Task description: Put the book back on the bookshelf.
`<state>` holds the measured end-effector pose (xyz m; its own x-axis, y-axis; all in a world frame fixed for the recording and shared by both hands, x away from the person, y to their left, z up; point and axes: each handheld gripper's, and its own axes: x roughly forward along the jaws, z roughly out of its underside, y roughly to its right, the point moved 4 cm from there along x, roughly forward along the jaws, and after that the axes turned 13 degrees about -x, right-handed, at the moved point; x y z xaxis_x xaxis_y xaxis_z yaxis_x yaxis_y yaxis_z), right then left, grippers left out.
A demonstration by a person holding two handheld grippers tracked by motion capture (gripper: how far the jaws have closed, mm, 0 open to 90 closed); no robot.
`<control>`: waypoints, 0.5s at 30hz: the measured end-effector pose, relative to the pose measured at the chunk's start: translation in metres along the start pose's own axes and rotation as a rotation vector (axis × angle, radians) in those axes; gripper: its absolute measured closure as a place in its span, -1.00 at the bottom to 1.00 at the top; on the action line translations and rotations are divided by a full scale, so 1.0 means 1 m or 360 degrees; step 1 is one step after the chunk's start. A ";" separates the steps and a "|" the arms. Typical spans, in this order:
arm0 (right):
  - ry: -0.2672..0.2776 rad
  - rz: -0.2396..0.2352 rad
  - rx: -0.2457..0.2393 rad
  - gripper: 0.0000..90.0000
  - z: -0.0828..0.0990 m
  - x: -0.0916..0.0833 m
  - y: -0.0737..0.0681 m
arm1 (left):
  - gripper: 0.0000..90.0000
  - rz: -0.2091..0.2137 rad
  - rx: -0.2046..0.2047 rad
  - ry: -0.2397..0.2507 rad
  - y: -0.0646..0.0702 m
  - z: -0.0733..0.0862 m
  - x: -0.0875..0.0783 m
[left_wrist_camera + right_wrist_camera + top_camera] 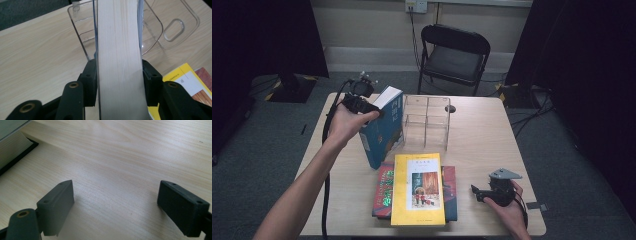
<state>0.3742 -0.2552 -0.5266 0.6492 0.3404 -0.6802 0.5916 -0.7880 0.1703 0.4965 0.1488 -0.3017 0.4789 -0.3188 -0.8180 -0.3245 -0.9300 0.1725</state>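
Observation:
A thick blue book (384,127) stands tilted on its lower corner at the table's left middle, lifted by my left gripper (362,102). The gripper is shut on the book's upper edge. In the left gripper view both pads of my left gripper (119,72) press the pale page block of the blue book (117,45). Just right of the book stands a clear divided book holder (427,120) (155,27). My right gripper (479,192) rests open near the front right edge, its jaws (116,202) wide apart over bare wood.
A yellow book (418,187) (182,80) lies flat on a red and dark book (384,192) at the table's front centre. The stack's edge (10,147) shows left of my right gripper. A black folding chair (454,55) stands beyond the table (482,135).

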 end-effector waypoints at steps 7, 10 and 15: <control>0.0000 0.0000 -0.0001 -0.70 0.000 0.000 0.000 | 0.27 -0.0058 -0.0001 -0.0164 0.003 -0.012 0.007; 0.0002 0.0000 -0.0002 -0.70 0.000 0.000 0.000 | 0.27 -0.0065 0.0001 -0.0191 0.002 -0.012 0.013; 0.0000 0.0000 0.0000 -0.70 0.000 0.000 0.000 | 0.26 -0.0052 -0.0012 -0.0278 0.000 -0.014 0.019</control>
<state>0.3742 -0.2552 -0.5266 0.6493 0.3403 -0.6802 0.5915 -0.7881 0.1703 0.5171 0.1401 -0.3093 0.3398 -0.2521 -0.9061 -0.3044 -0.9410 0.1476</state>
